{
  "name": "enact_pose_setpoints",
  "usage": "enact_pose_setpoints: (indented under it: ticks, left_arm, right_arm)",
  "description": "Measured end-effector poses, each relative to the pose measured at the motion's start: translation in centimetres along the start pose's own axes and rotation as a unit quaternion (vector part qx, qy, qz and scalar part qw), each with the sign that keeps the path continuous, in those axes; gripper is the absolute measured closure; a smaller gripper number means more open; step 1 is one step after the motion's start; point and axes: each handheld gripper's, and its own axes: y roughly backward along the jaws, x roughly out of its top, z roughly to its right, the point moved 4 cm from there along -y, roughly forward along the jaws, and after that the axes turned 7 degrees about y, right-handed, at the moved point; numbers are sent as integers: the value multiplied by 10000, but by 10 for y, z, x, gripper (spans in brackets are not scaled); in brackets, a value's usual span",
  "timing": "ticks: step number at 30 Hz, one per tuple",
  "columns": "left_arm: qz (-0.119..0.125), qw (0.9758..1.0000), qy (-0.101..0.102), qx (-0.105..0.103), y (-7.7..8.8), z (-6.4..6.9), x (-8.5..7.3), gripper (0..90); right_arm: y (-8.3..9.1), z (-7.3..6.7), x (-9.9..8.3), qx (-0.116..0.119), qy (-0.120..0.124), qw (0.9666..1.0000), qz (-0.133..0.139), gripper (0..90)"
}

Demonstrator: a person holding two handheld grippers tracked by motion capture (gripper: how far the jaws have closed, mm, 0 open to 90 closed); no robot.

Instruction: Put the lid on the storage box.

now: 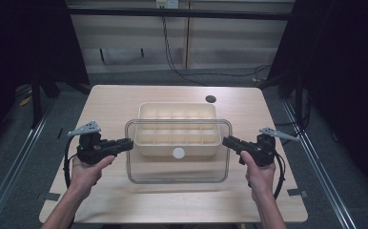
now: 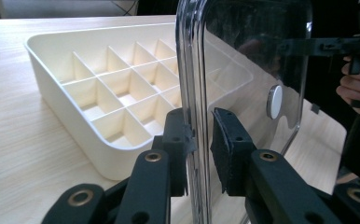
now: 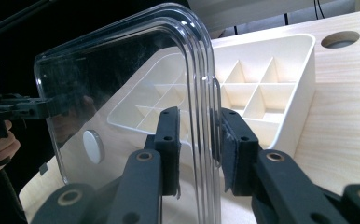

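Observation:
A clear plastic lid with a round white knob hangs level above the table, partly over a cream box divided into several compartments. My left gripper is shut on the lid's left rim and my right gripper on its right rim. In the left gripper view the jaws straddle the lid edge, with the box behind. In the right gripper view the jaws clamp the lid rim, with the box beyond.
The wooden table has a round cable hole at the back right of the box. Dark floor and metal rails flank both sides. A black cable runs down the back wall. Bare tabletop lies in front of the lid.

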Motion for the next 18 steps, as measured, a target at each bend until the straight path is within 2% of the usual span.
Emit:
enact_pose_setpoints:
  ticks: [7, 18]
  left_arm:
    - [107, 9998, -122, 72, 6, -2, 18, 755]
    - [228, 9995, -131, 175, 5, -8, 37, 755]
  right_arm:
    - [-7, -1, 18, 62, 73, 9999, 79, 715]
    - [-17, 1, 43, 49, 135, 9998, 165, 713]
